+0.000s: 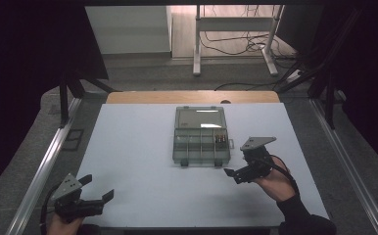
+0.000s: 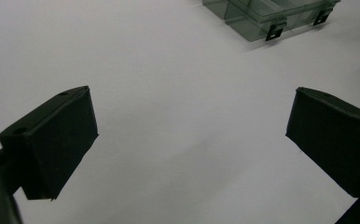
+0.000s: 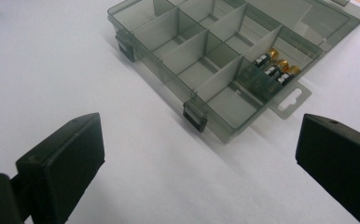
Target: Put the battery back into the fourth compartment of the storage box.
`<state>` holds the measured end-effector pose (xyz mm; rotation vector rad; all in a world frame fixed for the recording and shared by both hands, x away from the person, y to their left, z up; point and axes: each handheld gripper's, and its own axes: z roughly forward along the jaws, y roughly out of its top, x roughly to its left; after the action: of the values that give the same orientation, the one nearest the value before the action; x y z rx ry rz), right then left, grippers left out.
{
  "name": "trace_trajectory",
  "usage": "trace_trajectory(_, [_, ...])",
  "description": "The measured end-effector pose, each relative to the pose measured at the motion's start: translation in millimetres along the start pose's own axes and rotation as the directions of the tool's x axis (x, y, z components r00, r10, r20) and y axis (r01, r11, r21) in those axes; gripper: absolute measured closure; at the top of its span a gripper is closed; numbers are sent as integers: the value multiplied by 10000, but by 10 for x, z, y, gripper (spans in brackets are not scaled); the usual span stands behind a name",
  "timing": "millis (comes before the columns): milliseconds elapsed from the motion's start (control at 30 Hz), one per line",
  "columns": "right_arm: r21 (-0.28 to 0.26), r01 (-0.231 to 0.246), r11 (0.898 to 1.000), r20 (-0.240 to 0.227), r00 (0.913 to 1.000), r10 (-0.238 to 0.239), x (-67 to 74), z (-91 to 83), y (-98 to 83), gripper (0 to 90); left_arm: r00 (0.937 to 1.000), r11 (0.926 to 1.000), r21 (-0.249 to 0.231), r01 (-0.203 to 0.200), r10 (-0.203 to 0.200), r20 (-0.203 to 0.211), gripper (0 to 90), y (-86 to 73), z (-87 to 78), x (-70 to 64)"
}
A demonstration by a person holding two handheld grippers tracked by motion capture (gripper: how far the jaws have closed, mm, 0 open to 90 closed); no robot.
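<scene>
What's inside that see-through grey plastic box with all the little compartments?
The open transparent grey plastic organiser box holds three small batteries with gold-coloured ends, lying side by side in one compartment at its hang-tab end. The other compartments look empty. Dividers hide parts of some floors.

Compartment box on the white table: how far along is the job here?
Done: three gold-tipped batteries lie in one corner compartment of the open smoky transparent plastic organiser box; the other compartments look empty. In hand: nothing. The right claw sits open beside the box, the left claw open and apart at the table's near edge. Left: probably closing the flat-lying lid and its latches.
</scene>
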<state>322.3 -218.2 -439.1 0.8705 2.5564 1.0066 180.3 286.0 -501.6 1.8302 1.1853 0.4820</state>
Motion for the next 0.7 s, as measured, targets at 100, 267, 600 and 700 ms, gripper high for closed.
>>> trace_trajectory(100, [-11, -62, 10000, 47, 10000, 62, 2, -24, -52, 12, 10000, 10000, 8, -17, 17, -6, 24, 1, 1, -2])
trace_trajectory(267, [-10, -152, 9999, 211, 9997, 152, 4, -38, -137, 4, 10000, 10000, 11, -32, 32, -8, 22, 1, 0, -3])
trace_trajectory(600, [-177, -250, 9995, 445, 9987, 258, 35, -70, -278, 0, 10000, 10000, 32, -56, 56, -38, 22, 3, 1, -6])
trace_trajectory(700, [-241, -263, 9994, 395, 9988, 273, 45, -87, -304, 0, 10000, 10000, 28, -32, 32, -51, 21, 3, 1, -5])
